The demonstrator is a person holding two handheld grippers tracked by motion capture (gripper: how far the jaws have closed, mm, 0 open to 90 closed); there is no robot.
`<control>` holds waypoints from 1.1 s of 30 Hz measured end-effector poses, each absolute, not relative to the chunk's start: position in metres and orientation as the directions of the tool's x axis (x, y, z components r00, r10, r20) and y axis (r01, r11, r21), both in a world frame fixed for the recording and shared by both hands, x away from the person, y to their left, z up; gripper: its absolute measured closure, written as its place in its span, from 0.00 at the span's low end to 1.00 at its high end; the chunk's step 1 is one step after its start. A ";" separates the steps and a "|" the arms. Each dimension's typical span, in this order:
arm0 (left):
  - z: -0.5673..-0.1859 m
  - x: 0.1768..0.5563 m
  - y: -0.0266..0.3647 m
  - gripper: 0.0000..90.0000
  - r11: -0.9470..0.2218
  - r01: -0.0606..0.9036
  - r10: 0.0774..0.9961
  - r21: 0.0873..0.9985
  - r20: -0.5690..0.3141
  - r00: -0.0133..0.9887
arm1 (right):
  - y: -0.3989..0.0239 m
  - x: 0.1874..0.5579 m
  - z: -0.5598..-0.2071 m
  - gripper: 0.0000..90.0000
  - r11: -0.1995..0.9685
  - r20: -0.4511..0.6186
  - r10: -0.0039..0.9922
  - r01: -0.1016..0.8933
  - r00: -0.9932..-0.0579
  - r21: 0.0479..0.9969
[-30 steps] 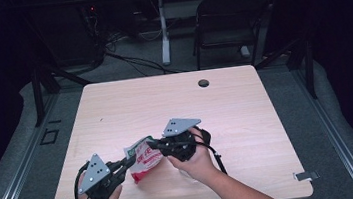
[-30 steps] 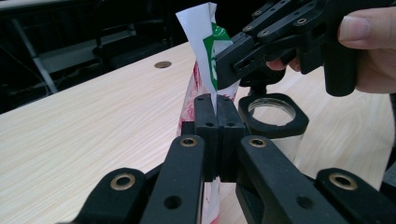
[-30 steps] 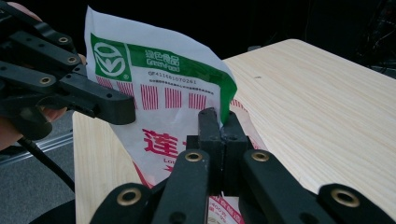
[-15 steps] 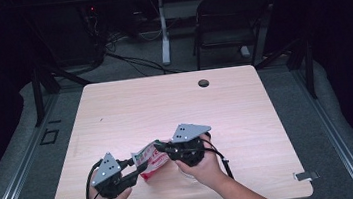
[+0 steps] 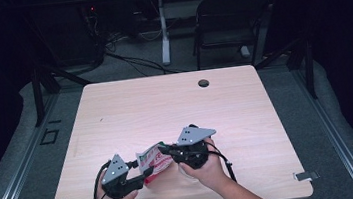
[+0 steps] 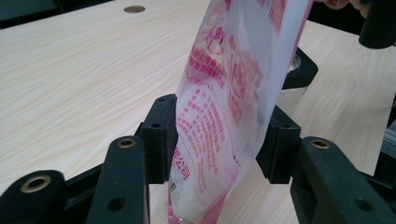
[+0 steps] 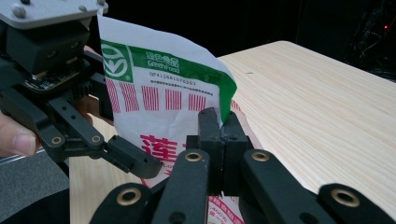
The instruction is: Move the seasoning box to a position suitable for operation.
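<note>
So the bag (image 5: 152, 161) is a white plastic pouch with red print and a green band along one end, and it sits near the front edge of the table (image 5: 165, 106), held up between the two grippers, a bit left of centre. In the right gripper view you can see the green end sticking up with the barcode-ish red stripes under it.

What's just changed: a second ago the left gripper (image 6: 217, 140) was clamped and further out to the left. Now it has come in closer and lower, and its jaws have just been opening. The bag is between them, with the left pad right against the film and the right one beside it, but it looks more like straddling than squeezing, so I'd call it let go.

The right gripper (image 7: 217, 122) is pinched tight on the bag's edge near the green end, jaws fully together on the film.

My read is that this is a regrip. The right one holds the bag while the left looks for a new bite lower down. Could be for tearing or opening it, can't really say.

Table's light wood, with a small round hole (image 5: 203, 83) near the far edge. Behind it, the room is dark, with a black chair (image 5: 226, 23), some cables on the floor, and a white table leg.
</note>
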State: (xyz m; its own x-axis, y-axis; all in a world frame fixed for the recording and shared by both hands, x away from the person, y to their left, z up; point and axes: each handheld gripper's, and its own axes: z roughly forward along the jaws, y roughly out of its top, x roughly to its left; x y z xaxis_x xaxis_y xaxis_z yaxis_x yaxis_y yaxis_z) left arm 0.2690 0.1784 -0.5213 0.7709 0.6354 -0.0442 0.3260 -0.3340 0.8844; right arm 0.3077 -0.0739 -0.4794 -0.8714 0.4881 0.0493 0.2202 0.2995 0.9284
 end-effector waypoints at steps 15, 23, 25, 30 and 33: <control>-0.542 0.280 0.174 0.51 -0.341 0.418 0.642 0.842 -0.116 0.758 | -0.077 0.311 -0.483 1.00 0.254 0.102 0.485 0.252 -0.869 0.934; -0.553 0.286 0.171 0.50 -0.349 0.445 0.622 0.825 -0.151 0.768 | -0.076 0.308 -0.482 1.00 0.252 0.093 0.476 0.237 -0.874 0.938; -0.554 0.287 0.170 0.49 -0.350 0.448 0.623 0.823 -0.153 0.767 | -0.076 0.308 -0.481 1.00 0.249 0.094 0.473 0.235 -0.876 0.940; -0.559 0.290 0.170 0.46 -0.356 0.451 0.614 0.819 -0.159 0.773 | -0.077 0.306 -0.482 1.00 0.253 0.090 0.463 0.229 -0.882 0.940; -0.562 0.292 0.168 0.43 -0.337 0.464 0.619 0.819 -0.179 0.765 | -0.077 0.304 -0.482 1.00 0.254 0.087 0.461 0.225 -0.883 0.940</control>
State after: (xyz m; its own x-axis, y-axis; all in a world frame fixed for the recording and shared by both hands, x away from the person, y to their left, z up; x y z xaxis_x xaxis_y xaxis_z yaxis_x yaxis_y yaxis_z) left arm 0.2917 0.1683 -0.5620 0.7649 0.6189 -0.1786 0.4642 -0.3373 0.8190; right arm 0.3042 -0.0775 -0.4815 -0.8834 0.4605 0.0871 0.2253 0.2544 0.9405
